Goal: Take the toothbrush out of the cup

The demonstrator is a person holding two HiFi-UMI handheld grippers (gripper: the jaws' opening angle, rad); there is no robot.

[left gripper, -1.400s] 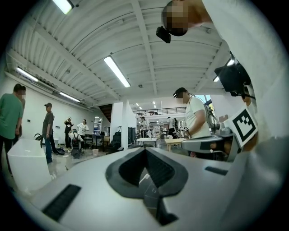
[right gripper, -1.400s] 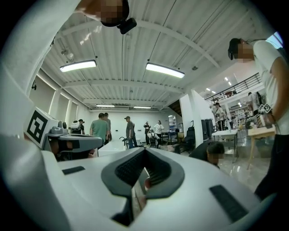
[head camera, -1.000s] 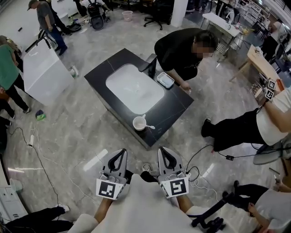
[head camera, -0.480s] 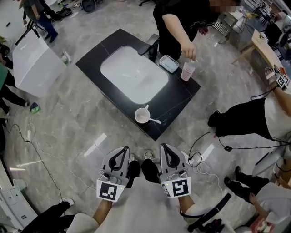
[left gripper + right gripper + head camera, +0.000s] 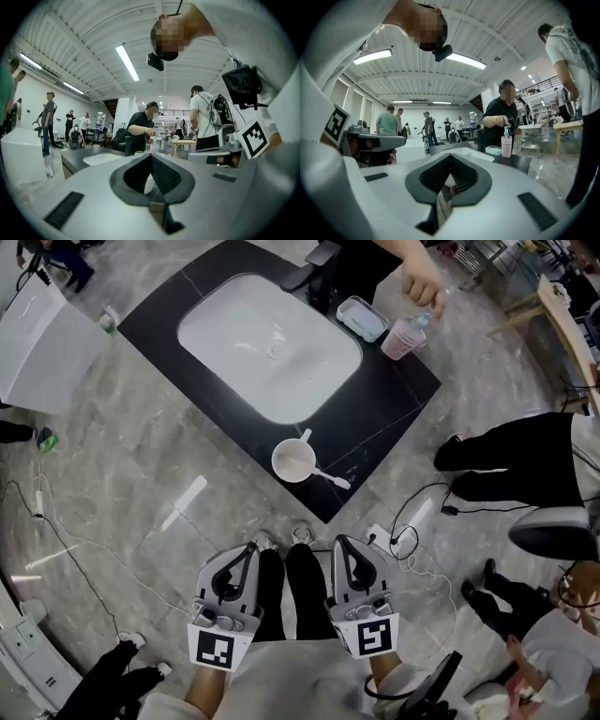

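Grippers, left (image 5: 250, 549) and right (image 5: 339, 544), are both closed, empty and low by the body. Over the last second the counter (image 5: 398, 418) has come nearer, and a bystander's hand (image 5: 424, 282) has brought a pink bottle (image 5: 403, 337) onto it. The toothbrush (image 5: 330, 478) sits in the cup (image 5: 292, 461) near the counter's near edge, well apart from both grippers, so I judge the approach is only starting.

the person holds both grippers low in front of the body, side by side and a little apart, both pointing forward and almost level. the left gripper (image 5: 246, 557) has its two jaws pressed together at the tips, with nothing between them. the right gripper (image 5: 344, 549) is the same: jaws closed and empty. the left forearm (image 5: 208, 682) and the right forearm (image 5: 382, 669) show just behind the grippers.
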